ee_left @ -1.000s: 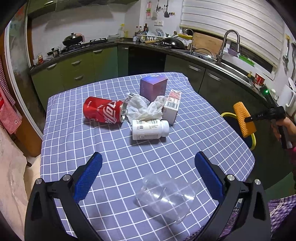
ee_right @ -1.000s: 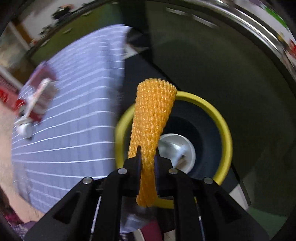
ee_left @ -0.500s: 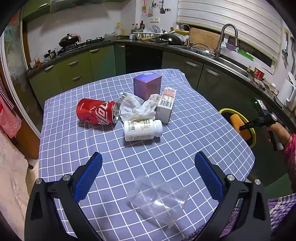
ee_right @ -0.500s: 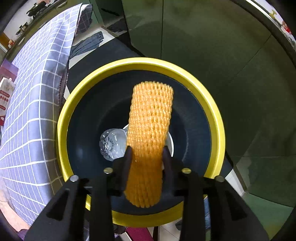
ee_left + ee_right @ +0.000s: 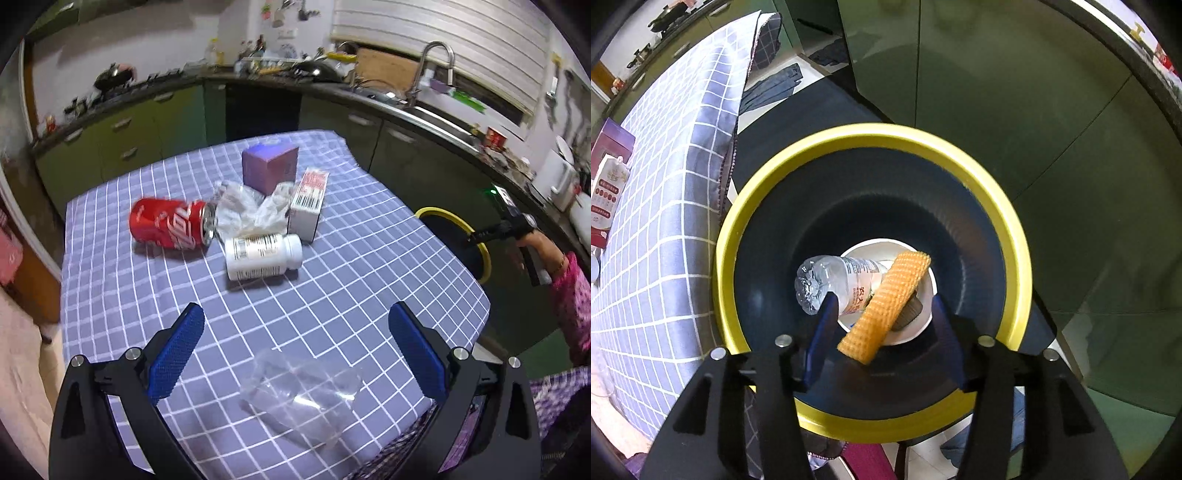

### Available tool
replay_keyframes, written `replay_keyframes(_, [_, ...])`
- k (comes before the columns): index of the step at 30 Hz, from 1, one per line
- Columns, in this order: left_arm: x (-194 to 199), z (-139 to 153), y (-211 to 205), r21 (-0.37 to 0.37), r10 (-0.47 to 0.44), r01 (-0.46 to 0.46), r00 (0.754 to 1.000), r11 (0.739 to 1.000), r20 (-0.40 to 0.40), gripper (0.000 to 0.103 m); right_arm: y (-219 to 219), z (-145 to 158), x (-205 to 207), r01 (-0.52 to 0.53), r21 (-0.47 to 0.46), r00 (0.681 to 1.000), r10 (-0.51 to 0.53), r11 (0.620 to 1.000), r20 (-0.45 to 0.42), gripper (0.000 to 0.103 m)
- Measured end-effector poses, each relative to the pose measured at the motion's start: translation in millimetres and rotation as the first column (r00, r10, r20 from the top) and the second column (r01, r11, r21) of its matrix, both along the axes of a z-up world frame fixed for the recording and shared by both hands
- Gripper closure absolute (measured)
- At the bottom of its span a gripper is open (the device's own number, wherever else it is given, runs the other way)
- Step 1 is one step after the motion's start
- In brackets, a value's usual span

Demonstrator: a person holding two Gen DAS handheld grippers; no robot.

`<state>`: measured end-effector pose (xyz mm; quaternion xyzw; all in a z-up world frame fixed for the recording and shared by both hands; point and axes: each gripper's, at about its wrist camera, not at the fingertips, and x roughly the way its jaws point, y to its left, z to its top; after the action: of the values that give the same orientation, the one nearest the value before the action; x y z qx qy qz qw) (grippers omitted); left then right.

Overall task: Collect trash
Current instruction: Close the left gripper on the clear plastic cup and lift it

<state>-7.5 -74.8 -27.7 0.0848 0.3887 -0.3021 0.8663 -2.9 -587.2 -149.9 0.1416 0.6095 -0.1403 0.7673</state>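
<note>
Inspector: The right hand-held gripper (image 5: 882, 314) points down into the yellow-rimmed bin (image 5: 1004, 206). Its jaws have just been opening and stand about half apart, with nothing pressed between the pads.

Clerk: And the orange foam net?

Inspector: The orange foam net (image 5: 886, 304) lies loose inside the bin, slanted across a white bowl (image 5: 919, 325) and beside a clear water bottle (image 5: 831, 280). It shows between the pads in the wrist view, but sits deeper in the bin and is not gripped.

Clerk: The left one?

Inspector: The left hand-held gripper (image 5: 295, 347) hangs over the near part of the bench (image 5: 369, 258), jaws wide apart, blue pads (image 5: 177, 354) bare, holding nothing. A clear plastic cup (image 5: 299, 391) lies on its side on the checked cloth just below and between the pads; contact cannot be told.

Clerk: Remaining trash?

Inspector: Grouped toward the middle of the bench: a red soda can (image 5: 170, 223) on its side, crumpled clear wrap (image 5: 251, 210) just beside its open end, a white pill bottle (image 5: 262, 254) lying down in front of the wrap, a white and red carton (image 5: 308, 201) standing to the right, and a purple box (image 5: 269, 168) behind.

Clerk: The bin's position?

Inspector: On the floor just beside the bench's right edge. From the left view, a hand (image 5: 535, 247) in a pink patterned sleeve holds the right tool above it.
</note>
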Motion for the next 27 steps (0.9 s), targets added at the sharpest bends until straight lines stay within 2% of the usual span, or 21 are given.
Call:
replay_keyframes(3, [-9,2,7,0.000,-0.093,0.093,0.996,0.996,0.017,0.005,3,9,1,-0.006,0.005,1.000,0.006,1.000,0.029,0.052])
replay_keyframes(5, [-14,-3,7,0.041,-0.159,0.158,0.987,0.987,0.009,0.005,7,15,2,-0.012,0.004,0.999,0.012,1.000,0.048,0.050])
replay_keyframes(7, [-18,-12,4,0.114,-0.220,0.219,0.976,0.969,-0.003,0.005,12,15,2,-0.019,0.009,0.999,0.018,1.000,0.050,0.050])
replay_keyframes(9, [-19,-20,2,0.146,-0.248,0.250,0.968,0.957,-0.035,0.005,18,11,4,-0.036,0.026,0.999,0.035,0.999,0.025,0.050])
replay_keyframes(11, [-19,-29,1,0.144,-0.277,0.285,0.958,0.947,-0.076,0.005,23,11,7,-0.052,0.021,0.999,0.051,0.998,0.014,0.050])
replay_keyframes(15, [-17,-39,-3,0.218,-0.305,0.309,0.951,0.926,-0.051,0.005,30,21,12,-0.056,0.029,0.996,0.054,0.998,0.067,0.050])
replay_keyframes(22, [5,-68,-2,0.174,-0.329,0.358,0.928,0.917,-0.175,0.005,50,14,10,-0.087,0.053,0.995,0.084,0.995,0.054,0.050])
replay_keyframes(27, [5,-73,-2,0.144,-0.323,0.353,0.926,0.925,-0.196,0.005,56,18,14,-0.098,0.054,0.994,0.095,0.994,0.055,0.050])
